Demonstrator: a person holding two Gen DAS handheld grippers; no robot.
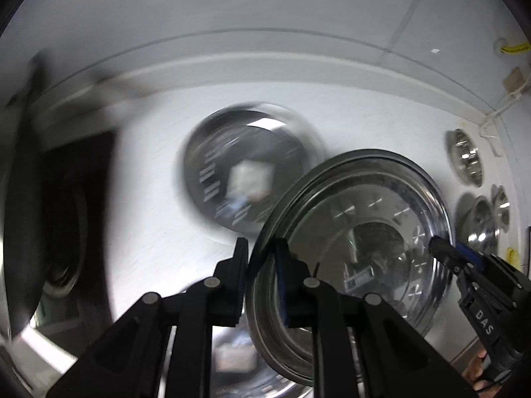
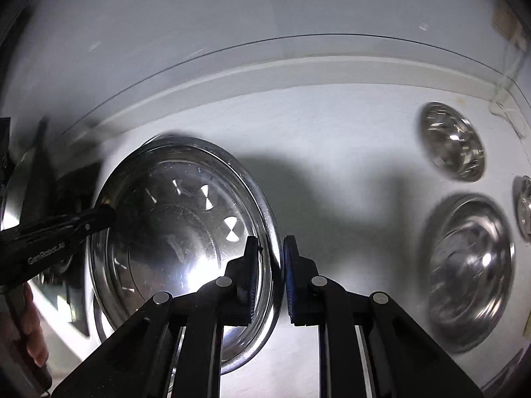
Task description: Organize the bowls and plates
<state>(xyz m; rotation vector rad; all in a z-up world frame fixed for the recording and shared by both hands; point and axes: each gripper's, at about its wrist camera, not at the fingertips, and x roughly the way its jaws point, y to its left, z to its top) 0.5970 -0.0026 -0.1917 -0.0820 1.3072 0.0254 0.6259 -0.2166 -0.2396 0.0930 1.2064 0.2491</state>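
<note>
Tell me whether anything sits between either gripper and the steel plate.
Nothing does. The left gripper and right gripper each have their jaws clamped on opposite rims of the steel plate, which is held above the white table.

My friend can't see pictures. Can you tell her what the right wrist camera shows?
Two black grippers hold one shiny steel plate above a white table: the right gripper pinches its near rim, and the left gripper grips the far rim. Three steel bowls sit to the right: a small one, a bigger one, and another at the picture's edge.
</note>
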